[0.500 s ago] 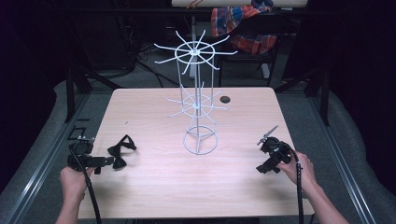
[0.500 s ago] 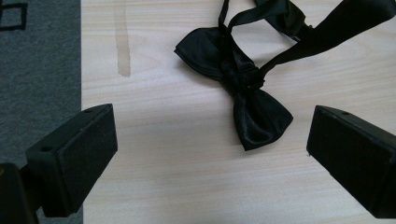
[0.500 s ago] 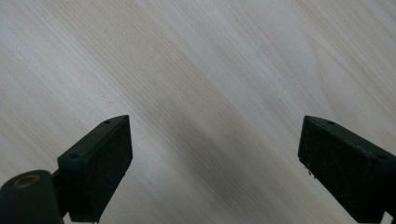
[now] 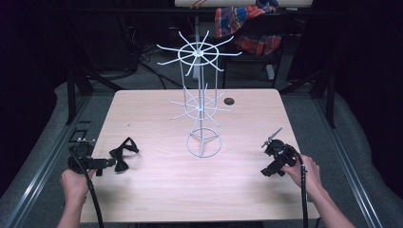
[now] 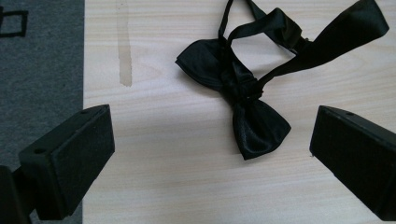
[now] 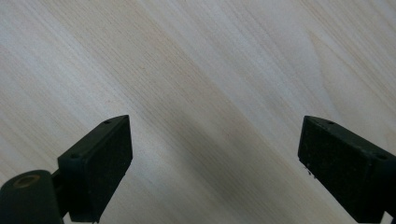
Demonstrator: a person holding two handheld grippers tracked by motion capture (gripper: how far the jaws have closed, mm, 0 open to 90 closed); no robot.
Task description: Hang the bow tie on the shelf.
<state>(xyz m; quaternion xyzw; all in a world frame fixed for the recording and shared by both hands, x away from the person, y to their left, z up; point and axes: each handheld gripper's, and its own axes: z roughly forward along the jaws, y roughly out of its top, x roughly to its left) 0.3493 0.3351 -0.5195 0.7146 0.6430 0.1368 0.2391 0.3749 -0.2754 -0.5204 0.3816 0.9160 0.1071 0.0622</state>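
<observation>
The black bow tie (image 5: pixel 243 88) lay flat on the pale wooden tabletop (image 4: pixel 157 190), near its left edge, with its strap looped out behind the knot. In the high view the bow tie (image 4: pixel 122 154) sat just beside the tip of my left gripper (image 4: pixel 102 164), which I held low over the tabletop in my left hand (image 4: pixel 75 183). In the left gripper view my fingers (image 5: pixel 70 161) stood wide apart and released, holding nothing; the lower wing of the bow tie lay between them but farther out, apart from both. A faint pale streak marked the wood to the left of the bow tie, and a grey floor showed past the tabletop's edge.

A white wire stand (image 4: pixel 202 107) rose upright from the middle of the tabletop, on a ring base, with two tiers of spokes fanning outward. A small dark hole (image 4: pixel 229 101) sat in the tabletop just behind it to the right.

My right gripper (image 4: pixel 273 159) hung over the right side of the tabletop, well apart from the stand, held in my right hand (image 4: pixel 304 173). Its fingers (image 6: pixel 98 163) were likewise spread wide and released, with bare wood between them.
</observation>
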